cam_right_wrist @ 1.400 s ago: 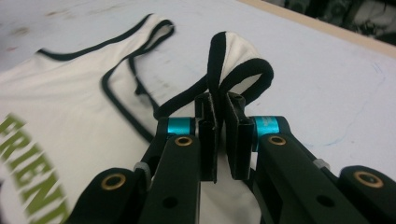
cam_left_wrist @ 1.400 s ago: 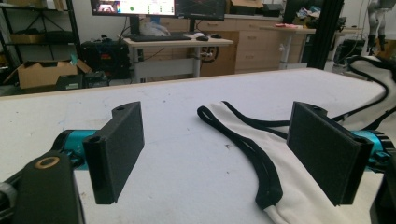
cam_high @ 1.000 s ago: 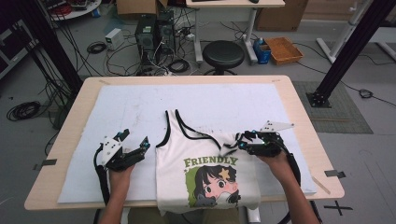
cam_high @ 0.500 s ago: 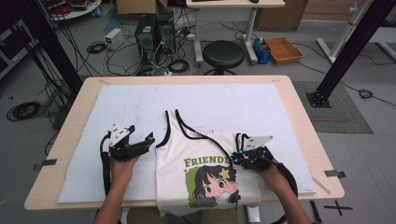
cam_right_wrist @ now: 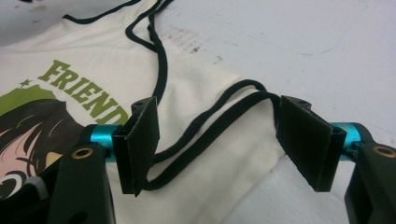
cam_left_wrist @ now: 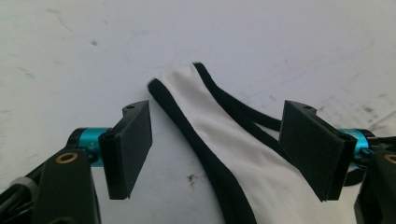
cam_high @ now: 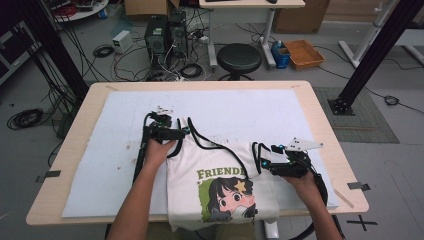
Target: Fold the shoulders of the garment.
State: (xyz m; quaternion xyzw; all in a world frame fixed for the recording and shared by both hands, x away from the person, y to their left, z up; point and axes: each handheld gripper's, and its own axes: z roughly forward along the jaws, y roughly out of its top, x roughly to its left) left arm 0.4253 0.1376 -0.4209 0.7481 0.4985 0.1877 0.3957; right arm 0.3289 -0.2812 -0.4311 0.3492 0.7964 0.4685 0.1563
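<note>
Both the left gripper (cam_left_wrist: 217, 149) and right gripper (cam_right_wrist: 217, 142), jaws spread and just moving, straddle the tank top's (cam_high: 222, 185) black-edged straps, seemingly to grab them

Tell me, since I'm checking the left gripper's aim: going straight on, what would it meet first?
Probably the tank top's shoulder strap, which lies between the left gripper's open jaws; beyond its tip is bare white mat.

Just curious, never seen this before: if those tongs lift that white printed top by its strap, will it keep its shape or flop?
Probably flop: the white top lies flat and creased on the table. Its black-edged strap curls loosely, so it would likely dangle. It looks thin, so probably light.
</note>
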